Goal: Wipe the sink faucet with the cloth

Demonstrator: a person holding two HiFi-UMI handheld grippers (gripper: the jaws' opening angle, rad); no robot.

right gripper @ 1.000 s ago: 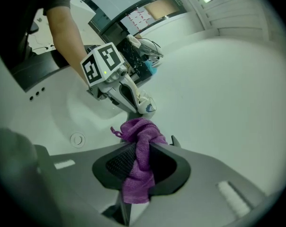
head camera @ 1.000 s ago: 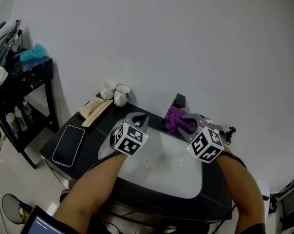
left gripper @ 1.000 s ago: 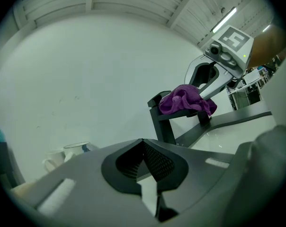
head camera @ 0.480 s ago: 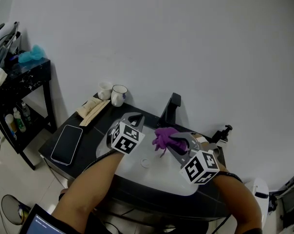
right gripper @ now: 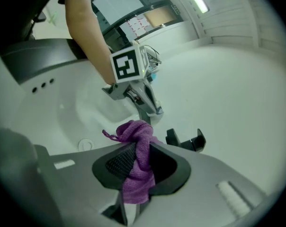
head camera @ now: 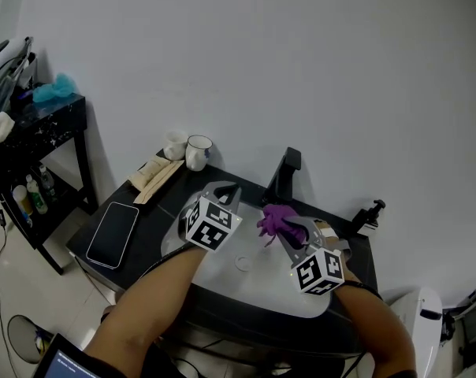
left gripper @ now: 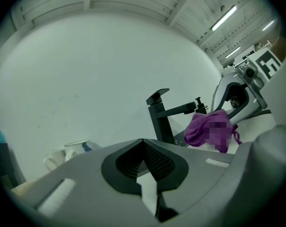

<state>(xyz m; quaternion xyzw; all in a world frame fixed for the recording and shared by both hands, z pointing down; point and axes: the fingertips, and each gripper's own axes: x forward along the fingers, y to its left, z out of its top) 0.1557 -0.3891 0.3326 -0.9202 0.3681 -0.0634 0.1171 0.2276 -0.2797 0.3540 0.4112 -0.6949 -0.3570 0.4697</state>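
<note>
over white sink (head camera: pixel 250 288), dark counter (head camera: pixel 154 220): right tool (right gripper: pixel 136 163) tight on cloth (right gripper: pixel 136 137), left tool (left gripper: pixel 143 149) closed

The cloth (head camera: pixel 276 220) is a purple rag, bunched and twisted, pinched in the jaws of my right gripper (head camera: pixel 289 233) with a wad poking past the tips. It's up over the white sink (head camera: pixel 250 283), just in front of the faucet (head camera: pixel 284 176); can't tell if they touch. The faucet's matte black and boxy, upright at the back, spout out over the basin.
</note>
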